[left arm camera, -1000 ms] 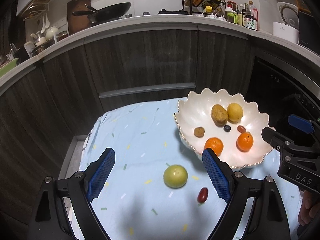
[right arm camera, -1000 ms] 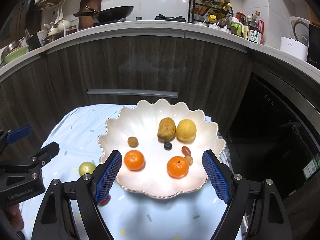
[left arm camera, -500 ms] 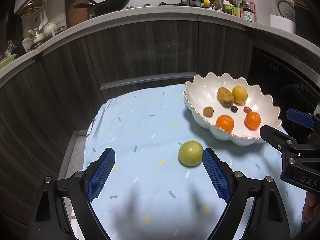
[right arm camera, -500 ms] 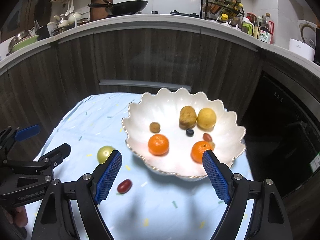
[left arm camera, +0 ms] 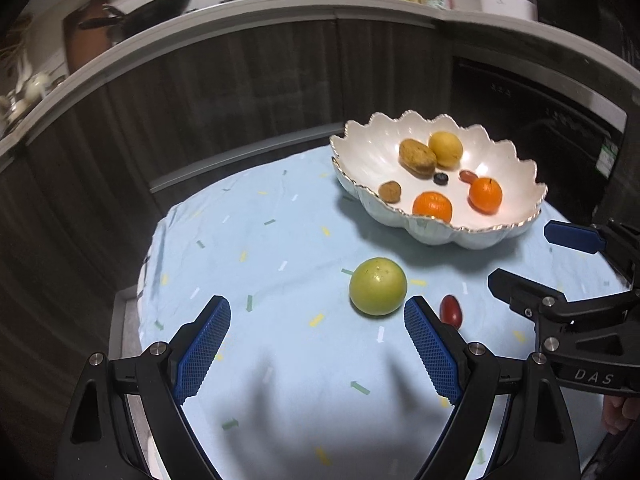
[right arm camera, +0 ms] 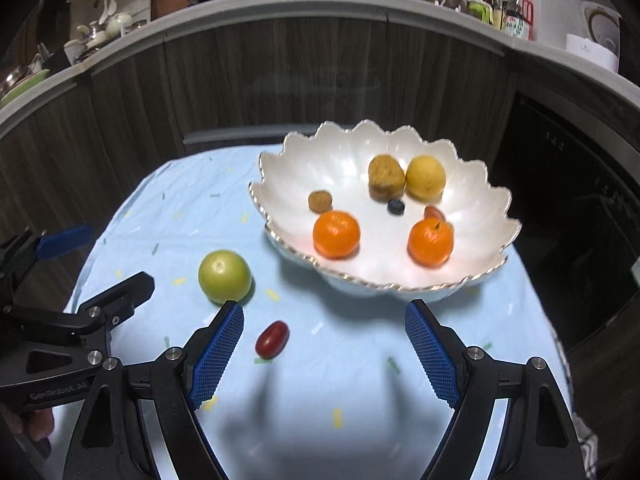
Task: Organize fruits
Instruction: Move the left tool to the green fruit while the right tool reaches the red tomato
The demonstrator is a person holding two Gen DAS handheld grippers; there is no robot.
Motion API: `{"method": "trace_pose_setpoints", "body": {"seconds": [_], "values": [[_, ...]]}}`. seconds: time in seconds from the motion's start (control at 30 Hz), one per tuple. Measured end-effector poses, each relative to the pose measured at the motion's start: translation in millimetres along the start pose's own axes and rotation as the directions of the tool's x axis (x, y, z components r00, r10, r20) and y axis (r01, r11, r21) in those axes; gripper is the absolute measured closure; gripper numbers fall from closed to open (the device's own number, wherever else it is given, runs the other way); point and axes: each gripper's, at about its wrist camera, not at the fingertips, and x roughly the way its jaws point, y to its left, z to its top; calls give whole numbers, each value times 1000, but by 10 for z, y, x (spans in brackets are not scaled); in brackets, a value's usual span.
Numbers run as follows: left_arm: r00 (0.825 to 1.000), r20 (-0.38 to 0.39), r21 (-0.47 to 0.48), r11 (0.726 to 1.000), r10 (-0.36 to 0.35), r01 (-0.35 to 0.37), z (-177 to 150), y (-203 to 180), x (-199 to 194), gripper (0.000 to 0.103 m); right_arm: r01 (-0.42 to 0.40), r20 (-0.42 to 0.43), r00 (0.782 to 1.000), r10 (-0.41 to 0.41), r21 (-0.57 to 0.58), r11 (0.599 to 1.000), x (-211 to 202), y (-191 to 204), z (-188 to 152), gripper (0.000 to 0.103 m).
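- Fruits lie partly in a scalloped white bowl and partly loose on the light blue tablecloth of a small table.
- Inside the bowl: two oranges toward its near rim, a yellow round fruit touching a brown oblong fruit toward its far rim, a small brown nut-like fruit on the left, a blueberry in the middle, and a small red fruit partly hidden behind the right-hand orange.
- Green round fruit sits on the cloth in front of the bowl, clear of its near rim.
- Small dark red fruit lies on the cloth nearer the table's front edge, just beside the green one but not touching it.
- Left gripper hangs above the cloth with its blue pads spread wide and nothing between them; the green fruit is just beyond its right-hand pad.
- Right gripper also stands wide apart and empty over the cloth in front of the bowl; the red fruit lies just beyond and inside its left-hand pad, untouched.
- Each gripper shows at the side of the other's view, near but apart.
- Behind the table, dark wood cabinet fronts run under a pale counter.
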Motion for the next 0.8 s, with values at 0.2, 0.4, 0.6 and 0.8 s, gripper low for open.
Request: {"method": "trace_pose_setpoints", "body": {"seconds": [0.2, 0.4, 0.6, 0.8], "values": [[999, -25, 72, 996, -40, 42, -41, 41, 219, 15, 10, -54, 998, -10, 7, 1000, 176, 73, -45, 24], [994, -54, 152, 983, -95, 102, -114, -37, 438, 20, -27, -105, 994, 27, -2, 1000, 292, 148, -73, 38], [989, -64, 211, 967, -133, 144, -96, -141, 630, 24, -58, -154, 986, 59, 16, 998, 406, 178, -58, 49], [985, -56, 248, 953, -163, 172, -39, -200, 749, 26, -88, -226, 969, 98, 57, 995, 553, 159, -13, 64]]}}
